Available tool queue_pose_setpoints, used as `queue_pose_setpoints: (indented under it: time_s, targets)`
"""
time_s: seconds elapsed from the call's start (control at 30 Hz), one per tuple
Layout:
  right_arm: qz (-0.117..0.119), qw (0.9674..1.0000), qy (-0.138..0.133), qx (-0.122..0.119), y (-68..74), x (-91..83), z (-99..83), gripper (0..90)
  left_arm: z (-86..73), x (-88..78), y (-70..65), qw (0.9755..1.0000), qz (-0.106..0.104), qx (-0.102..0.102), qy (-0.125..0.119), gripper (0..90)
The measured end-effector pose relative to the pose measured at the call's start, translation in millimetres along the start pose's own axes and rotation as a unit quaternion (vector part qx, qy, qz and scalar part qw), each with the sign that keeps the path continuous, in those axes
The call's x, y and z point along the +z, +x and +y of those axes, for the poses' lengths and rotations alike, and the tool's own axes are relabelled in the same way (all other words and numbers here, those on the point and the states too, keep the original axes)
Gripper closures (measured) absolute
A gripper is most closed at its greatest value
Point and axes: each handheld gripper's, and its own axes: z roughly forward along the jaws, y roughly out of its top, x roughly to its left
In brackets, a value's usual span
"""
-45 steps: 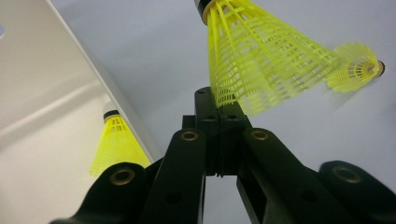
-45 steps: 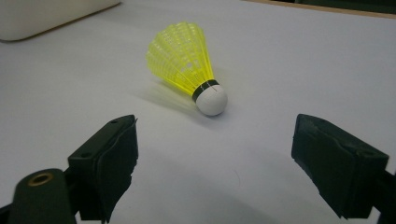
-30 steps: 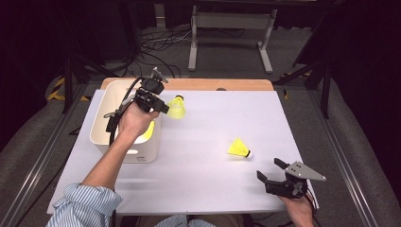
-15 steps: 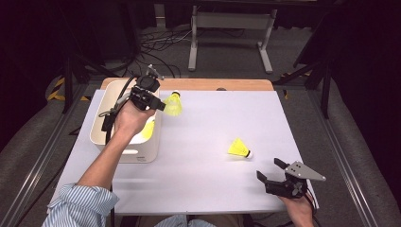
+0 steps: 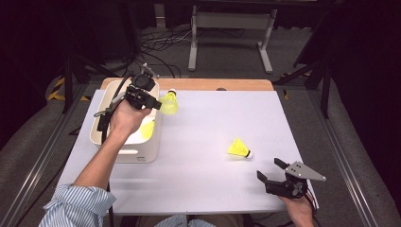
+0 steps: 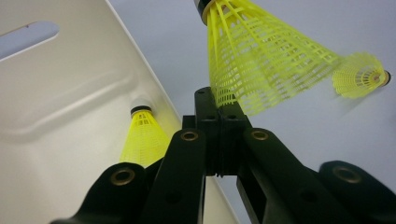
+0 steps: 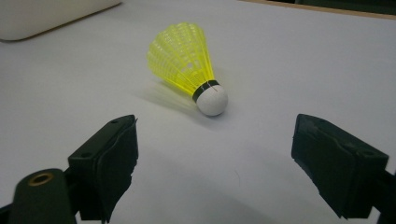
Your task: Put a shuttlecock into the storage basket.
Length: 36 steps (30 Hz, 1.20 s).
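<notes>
From the high view, I have the left gripper up at the far right rim of the white bin, its fingers closed on the skirt of a yellow shuttlecock that hangs just outside the rim, over the counter. A 2nd shuttlecock already lies in the bin, and a 3rd shuttlecock lies on its side on the counter, near the right gripper, whose fingers stand wide apart and hold nothing. I judge the step in hand is carrying the held one to the bin; the next move calls for bringing it back over the opening and then parting the fingers so it drops inside.

In the left gripper view, the fingers are pinched tight on the mesh edge of the held shuttlecock, cork end pointing away. The one in the bin sits against the wall, and the loose one shows far off.

In the right gripper view, the open fingers frame the loose shuttlecock, cork toward me, not yet between them.

Count: 3 shuttlecocks, 1 bin, 2 grippers.
</notes>
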Motion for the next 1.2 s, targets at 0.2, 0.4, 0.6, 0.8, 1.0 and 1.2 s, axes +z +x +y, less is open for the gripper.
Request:
queue_pose_setpoints:
  time_s: [0.2,0.4,0.6,0.8,1.0,1.2]
  targets:
    - [0.0,1.0,0.0,-0.001,0.3,-0.1,0.1,15.0,-0.9,-2.4,1.1,1.0,0.002,-0.001,-0.003,90.0]
    - [0.001,1.0,0.001,-0.001,0.3,0.0,0.0,15.0,-2.3,-5.3,5.2,1.0,0.003,-0.006,-0.005,90.0]
    - [0.001,1.0,0.001,-0.001,0.4,0.1,0.0,15.0,-4.5,-8.8,10.5,0.9999,0.005,-0.01,-0.008,90.0]
    - [0.001,1.0,0.001,-0.001,0.3,0.1,0.0,15.0,-6.8,-11.4,15.5,0.9997,0.01,-0.017,-0.011,90.0]
    - [0.0,1.0,0.001,-0.001,0.5,0.0,0.0,15.0,-7.8,-12.0,19.0,0.9997,0.012,-0.021,-0.01,90.0]
    - [0.001,1.0,0.001,0.0,0.3,0.0,-0.1,15.0,-9.1,-13.4,22.5,0.9994,0.014,-0.027,-0.013,90.0]
